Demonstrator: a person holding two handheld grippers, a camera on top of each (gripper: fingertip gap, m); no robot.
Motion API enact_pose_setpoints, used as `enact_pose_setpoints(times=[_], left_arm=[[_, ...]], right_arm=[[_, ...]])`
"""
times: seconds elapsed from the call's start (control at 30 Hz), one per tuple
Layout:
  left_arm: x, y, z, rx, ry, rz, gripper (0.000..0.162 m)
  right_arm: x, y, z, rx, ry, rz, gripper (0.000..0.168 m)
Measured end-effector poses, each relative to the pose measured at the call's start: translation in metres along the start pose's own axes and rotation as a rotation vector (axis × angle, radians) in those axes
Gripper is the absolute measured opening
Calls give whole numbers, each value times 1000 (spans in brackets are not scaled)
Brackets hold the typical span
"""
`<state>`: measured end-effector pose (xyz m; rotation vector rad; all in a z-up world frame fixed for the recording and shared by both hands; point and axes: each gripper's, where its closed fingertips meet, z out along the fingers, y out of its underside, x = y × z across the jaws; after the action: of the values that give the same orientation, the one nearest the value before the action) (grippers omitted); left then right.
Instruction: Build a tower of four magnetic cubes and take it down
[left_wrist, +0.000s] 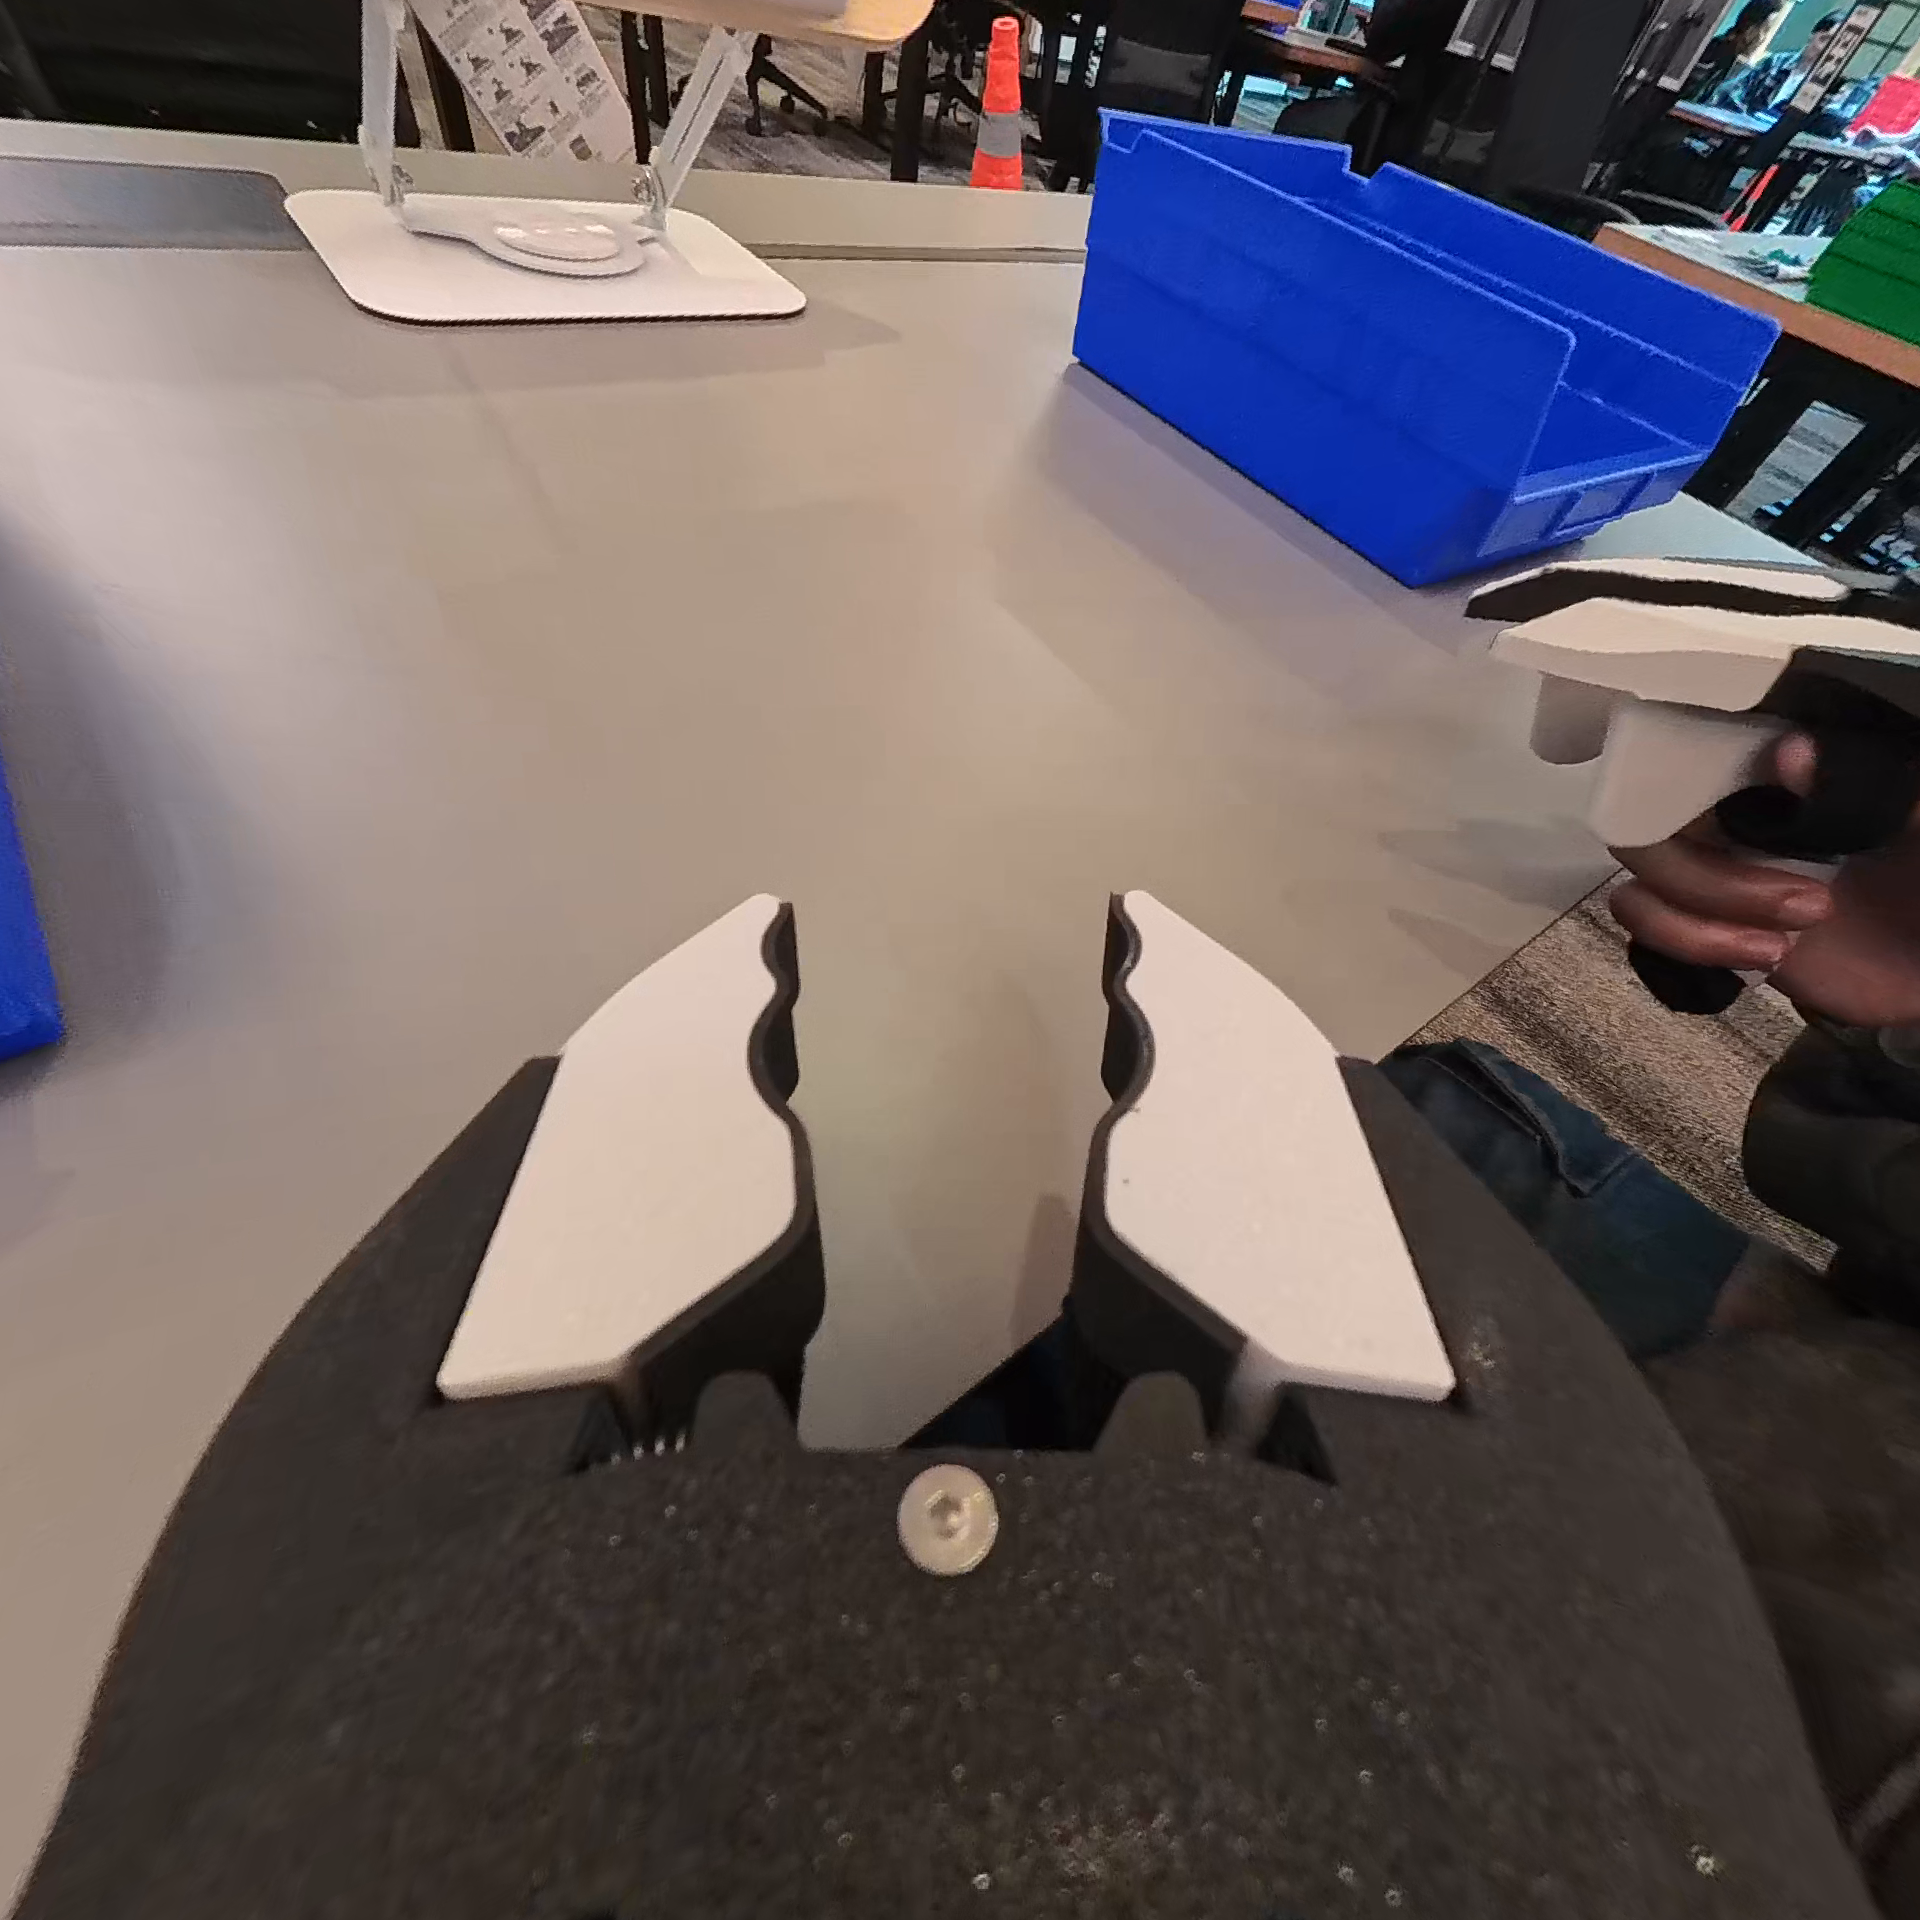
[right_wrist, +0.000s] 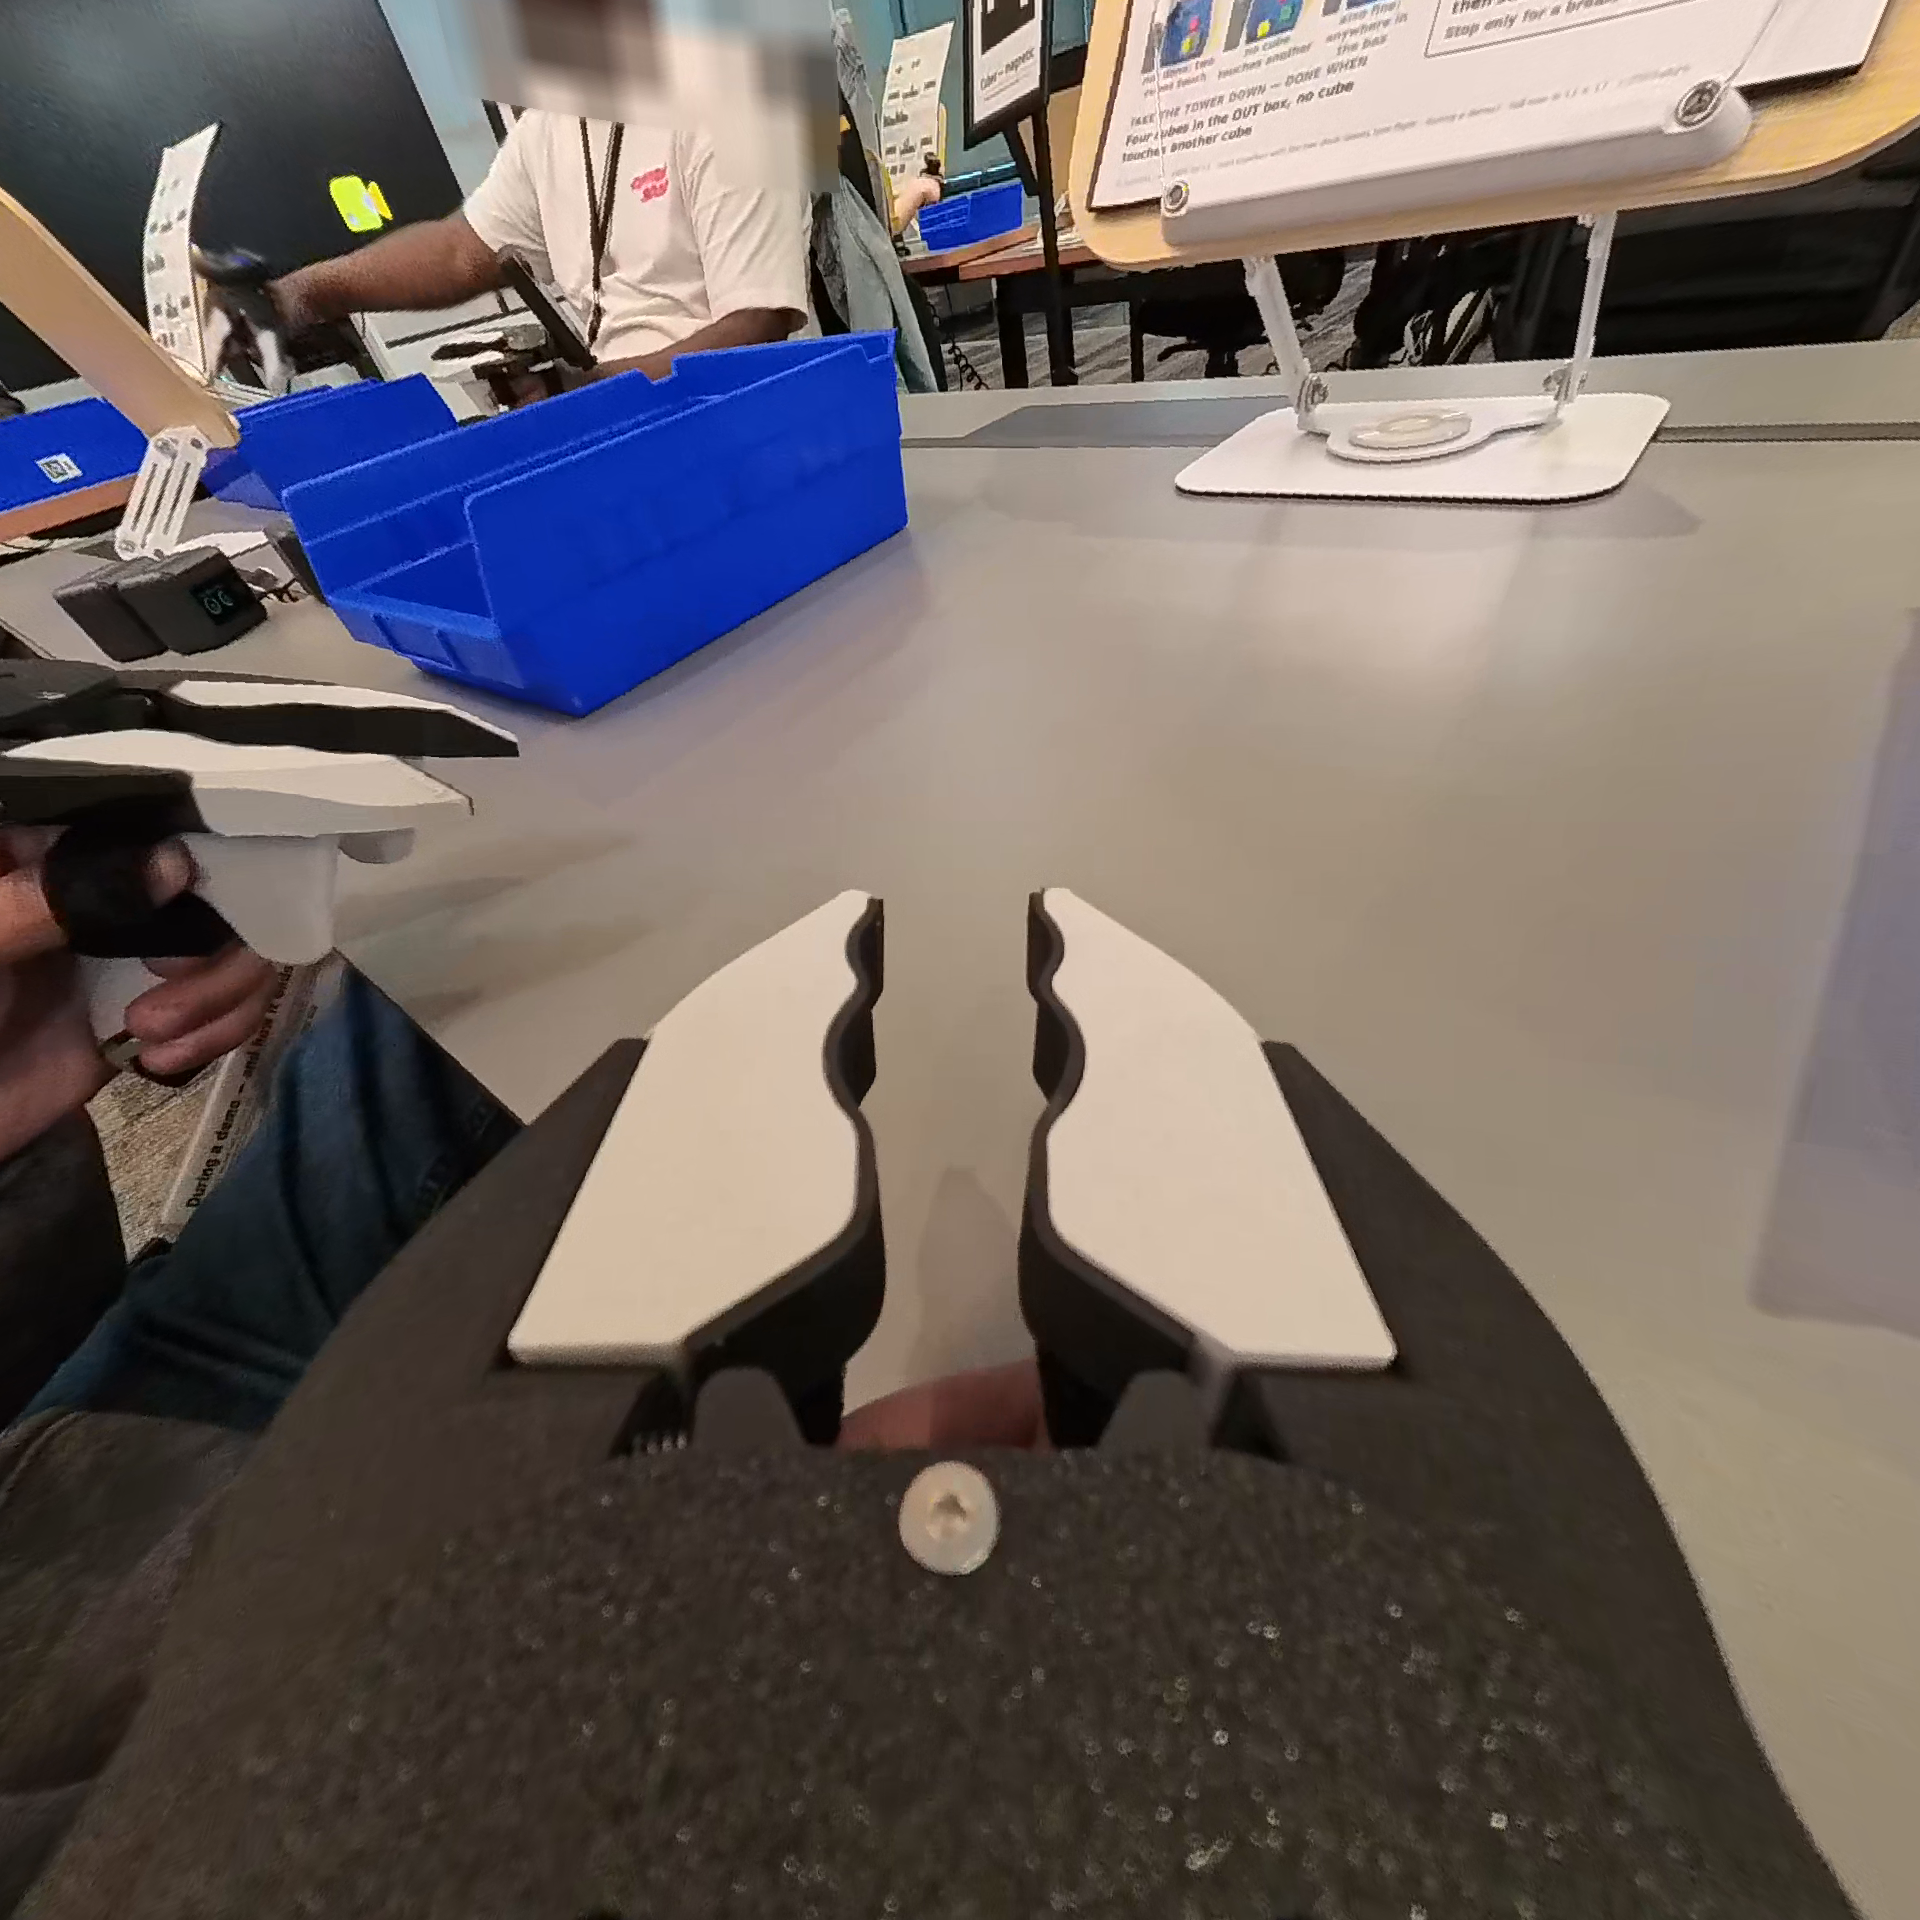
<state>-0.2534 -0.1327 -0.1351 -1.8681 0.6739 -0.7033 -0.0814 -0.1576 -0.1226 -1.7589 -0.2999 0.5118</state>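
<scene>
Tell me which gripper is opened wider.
The left gripper: its jaws stand clearly farther apart than those of the right gripper; both are open and empty.

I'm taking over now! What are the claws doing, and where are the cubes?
Left claw: open, empty, over the grey table.
Right claw: open, empty, over the same table.
Cubes: none in view. The right blue bin and the left blue bin stand on the table, with their insides hidden.
Done: cannot tell; no tower in view.
Left: probably look in the bins for cubes first.
</scene>
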Motion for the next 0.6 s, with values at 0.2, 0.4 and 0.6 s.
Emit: enact_pose_setpoints(times=[0.2, 0.4, 0.6], left_arm=[[3, 2, 3, -14, 2, 18, 56], [-21, -27, -17, 9, -56, 49, 55], [-122, -100, -70, -20, -258, 59, 55]], right_arm=[[3, -1, -2, 5, 9, 1, 25], [6, -1, -1, 7, 16, 6, 25], [5, -3, -4, 16, 5, 21, 25]])
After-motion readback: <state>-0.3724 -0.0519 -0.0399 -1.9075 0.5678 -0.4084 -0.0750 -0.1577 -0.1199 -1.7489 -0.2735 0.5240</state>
